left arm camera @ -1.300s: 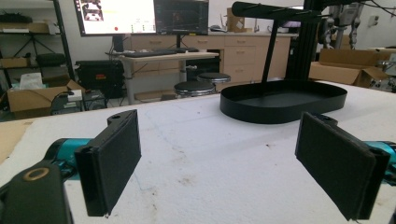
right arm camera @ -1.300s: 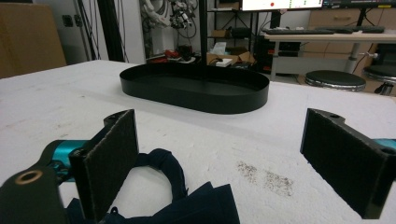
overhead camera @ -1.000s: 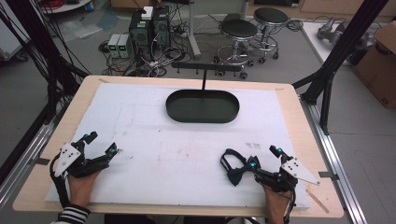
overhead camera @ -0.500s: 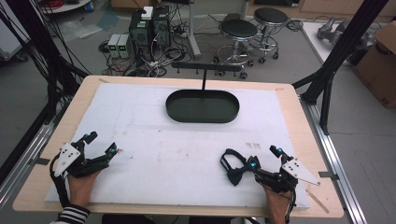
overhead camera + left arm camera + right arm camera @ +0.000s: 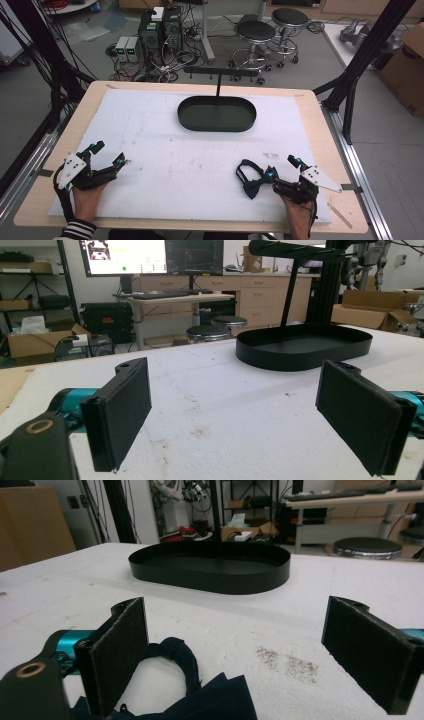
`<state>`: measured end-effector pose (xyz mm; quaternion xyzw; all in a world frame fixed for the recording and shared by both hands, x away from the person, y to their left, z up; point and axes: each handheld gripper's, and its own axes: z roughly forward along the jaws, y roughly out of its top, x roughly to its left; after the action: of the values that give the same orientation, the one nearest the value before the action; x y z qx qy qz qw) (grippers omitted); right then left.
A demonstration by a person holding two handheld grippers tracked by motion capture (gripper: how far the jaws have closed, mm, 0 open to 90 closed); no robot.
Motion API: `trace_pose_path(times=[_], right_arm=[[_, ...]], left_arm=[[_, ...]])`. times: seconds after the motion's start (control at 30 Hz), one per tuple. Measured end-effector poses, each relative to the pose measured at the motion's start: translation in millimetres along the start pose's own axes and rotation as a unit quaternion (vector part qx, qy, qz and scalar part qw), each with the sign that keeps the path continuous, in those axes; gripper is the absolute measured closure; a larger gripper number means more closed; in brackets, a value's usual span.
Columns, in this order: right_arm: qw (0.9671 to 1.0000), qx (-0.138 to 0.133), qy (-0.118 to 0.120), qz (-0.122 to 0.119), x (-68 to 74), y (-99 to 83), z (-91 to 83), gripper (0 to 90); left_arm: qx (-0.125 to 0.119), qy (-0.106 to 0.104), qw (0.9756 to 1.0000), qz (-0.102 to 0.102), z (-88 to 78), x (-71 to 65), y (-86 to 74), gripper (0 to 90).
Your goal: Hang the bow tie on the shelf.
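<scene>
A dark navy bow tie (image 5: 250, 181) with a looped strap lies on the white mat near the front right. My right gripper (image 5: 281, 166) rests on the mat just right of it, open. In the right gripper view the bow tie (image 5: 205, 692) sits low between the wide-apart jaws of that gripper (image 5: 242, 650), its loop close beside the left jaw. My left gripper (image 5: 109, 153) rests at the front left, open, with nothing between its fingers. In the left gripper view that gripper (image 5: 240, 415) has bare mat between its jaws.
A black oval tray (image 5: 216, 125) stands at the back middle of the mat, with a thin T-shaped stand (image 5: 218, 87) rising from it. The tray (image 5: 305, 357) lies ahead of the left gripper, and the tray (image 5: 210, 580) ahead of the right one. Stools and computers stand behind the table.
</scene>
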<state>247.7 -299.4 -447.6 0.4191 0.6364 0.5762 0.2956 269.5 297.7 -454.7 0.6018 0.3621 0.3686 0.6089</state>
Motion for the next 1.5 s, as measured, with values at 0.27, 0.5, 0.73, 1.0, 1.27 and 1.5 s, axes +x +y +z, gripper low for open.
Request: trace_pose_path(times=[0.27,0.5,0.73,1.0,1.27,1.5], right_arm=[[0.9984,0.046,0.029,-0.016,0.4,22.1,5.0,10.3],[0.9928,0.091,0.066,-0.04,3.0,42.0,11.7,10.3],[0.9803,0.168,0.092,-0.05,2.2,64.7,24.1,10.3],[0.96,0.248,0.113,-0.065,5.8,76.5,39.6,15.7],[0.9306,0.334,0.128,-0.077,8.7,86.0,60.6,21.2],[0.9089,0.387,0.121,-0.098,14.6,84.0,74.4,31.4]], left_arm=[[-0.001,0.0,1.0,0.0,-0.3,0.0,0.0,14.9],[-0.001,0.0,1.0,-0.001,-0.2,0.1,0.0,14.9],[-0.001,0.0,1.0,-0.002,-0.2,0.1,0.0,14.8],[-0.001,0.0,1.0,-0.002,-0.1,0.0,0.0,14.9],[-0.001,0.0,1.0,-0.002,-0.3,0.2,0.0,14.9],[-0.001,0.0,1.0,-0.002,-0.3,0.2,0.0,14.9]])
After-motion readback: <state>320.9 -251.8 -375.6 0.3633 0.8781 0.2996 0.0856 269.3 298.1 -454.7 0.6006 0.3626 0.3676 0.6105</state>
